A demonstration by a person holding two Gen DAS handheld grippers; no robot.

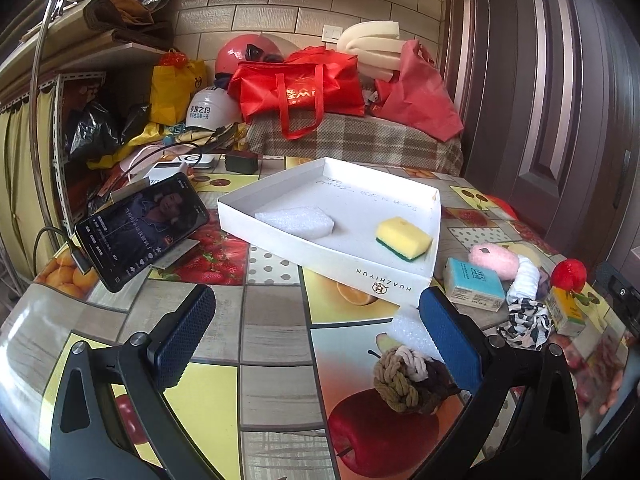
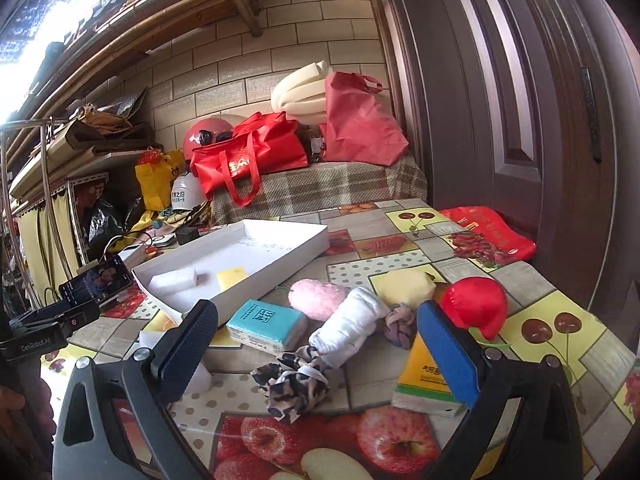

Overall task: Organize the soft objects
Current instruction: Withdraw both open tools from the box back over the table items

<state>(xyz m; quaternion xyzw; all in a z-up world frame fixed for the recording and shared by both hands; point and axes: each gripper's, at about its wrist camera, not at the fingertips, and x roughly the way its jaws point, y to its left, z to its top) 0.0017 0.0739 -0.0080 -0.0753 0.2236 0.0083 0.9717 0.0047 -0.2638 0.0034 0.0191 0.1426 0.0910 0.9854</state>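
Note:
A white shallow box (image 1: 400, 286) (image 2: 160, 292) on the fruit-print table holds a white foam block (image 1: 296, 220) (image 2: 176, 280) and a yellow-green sponge (image 1: 404, 237) (image 2: 231, 277). My left gripper (image 1: 316, 332) hovers open above the table; a braided knot of hair ties (image 1: 404, 380) and a white foam piece (image 1: 412, 330) lie by its right finger. My right gripper (image 2: 316, 344) is open over a black-and-white scrunchie (image 2: 294, 384) and a rolled white sock (image 2: 352, 326). Around them lie a pink fluffy pad (image 2: 318, 298), a red plush fruit (image 2: 476, 306), a purple braided tie (image 2: 400, 326) and a yellow sponge (image 2: 406, 284).
Blue tissue pack (image 2: 266, 326) and yellow tissue pack (image 2: 426, 380) lie among the soft items. A phone (image 1: 142, 228) on a stand plays video at the table's left. Red bags (image 1: 304, 88), helmets and a plaid-covered bench sit behind. A brown door (image 2: 520, 120) is at right.

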